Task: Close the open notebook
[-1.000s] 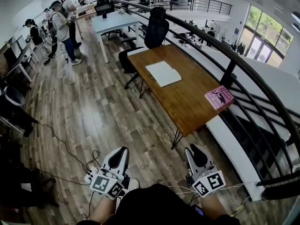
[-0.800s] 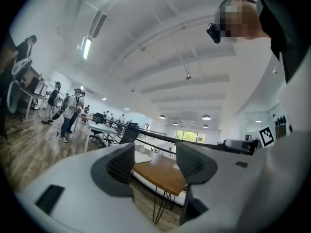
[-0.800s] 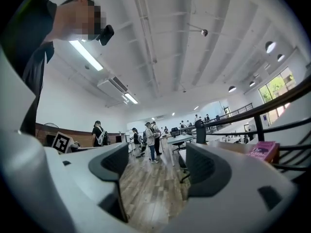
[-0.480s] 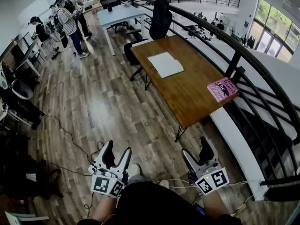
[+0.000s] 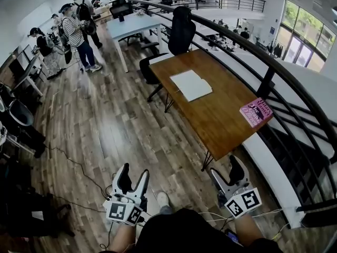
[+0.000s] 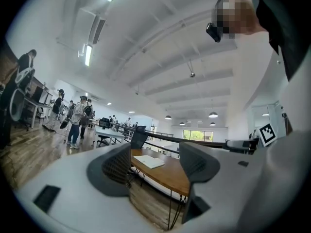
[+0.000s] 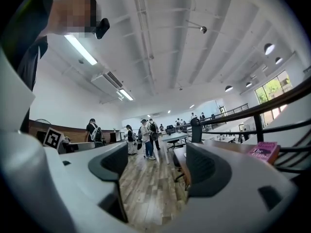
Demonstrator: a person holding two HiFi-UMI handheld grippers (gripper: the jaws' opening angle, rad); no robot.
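the left tongs point(image 5: 133, 174) were spread wide, their jaws having just been opening, with nothing between them. the right tongs point(image 5: 226, 168) were spread nearly as wide, having just opened and eased in a touch, also empty. the 2 were held low and level, side by side, likely because nothing was yet in reach and open jaws suit taking a cover. ahead of them ran wooden floor point(image 5: 121, 125), then the bench point(image 5: 221, 120), well apart. the open notebook point(image 5: 191, 85) lay flat on it, past the bench's near end. a pink book point(image 5: 256, 113) sat at the bench's edge, ahead of the right tongs.
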